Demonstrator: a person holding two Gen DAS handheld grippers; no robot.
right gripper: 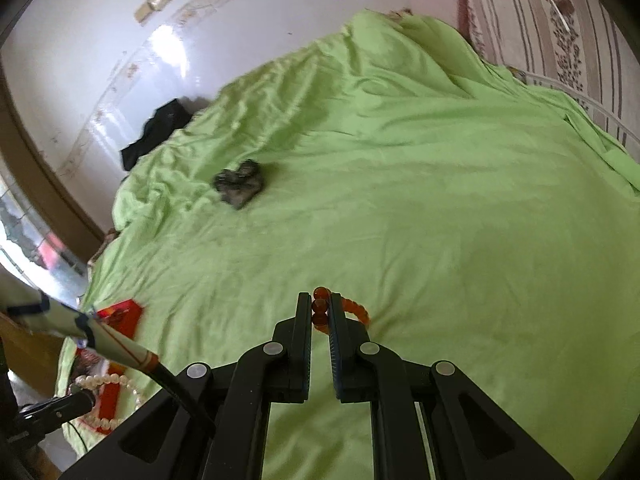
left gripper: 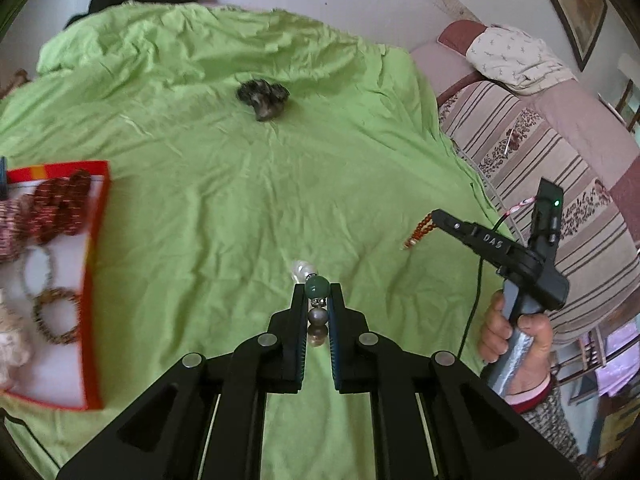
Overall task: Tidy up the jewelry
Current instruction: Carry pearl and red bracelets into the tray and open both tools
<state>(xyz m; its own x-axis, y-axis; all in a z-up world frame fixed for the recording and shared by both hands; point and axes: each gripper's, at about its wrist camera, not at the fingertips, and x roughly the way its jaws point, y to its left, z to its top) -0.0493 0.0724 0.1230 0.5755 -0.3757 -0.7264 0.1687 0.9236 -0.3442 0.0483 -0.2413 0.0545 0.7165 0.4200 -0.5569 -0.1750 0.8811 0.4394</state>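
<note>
Left wrist view: green sheet [left gripper: 248, 184] fills the frame, red tray [left gripper: 94, 240] of bangles at left. Left tool [left gripper: 318, 300], bottom centre, is clamped on a bead string [left gripper: 317, 287]. Right tool [right gripper: 320, 312], lower right, pinches amber beads [right gripper: 320, 307] above the sheet.

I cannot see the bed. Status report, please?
Left gripper shut on big-bead bracelet. Right gripper shut on amber beads. Box at left, path clear.

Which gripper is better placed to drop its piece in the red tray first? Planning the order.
Left, probably: the left gripper, shut on the large-bead bracelet, has the red tray close beside it; the right gripper is farther off.
</note>
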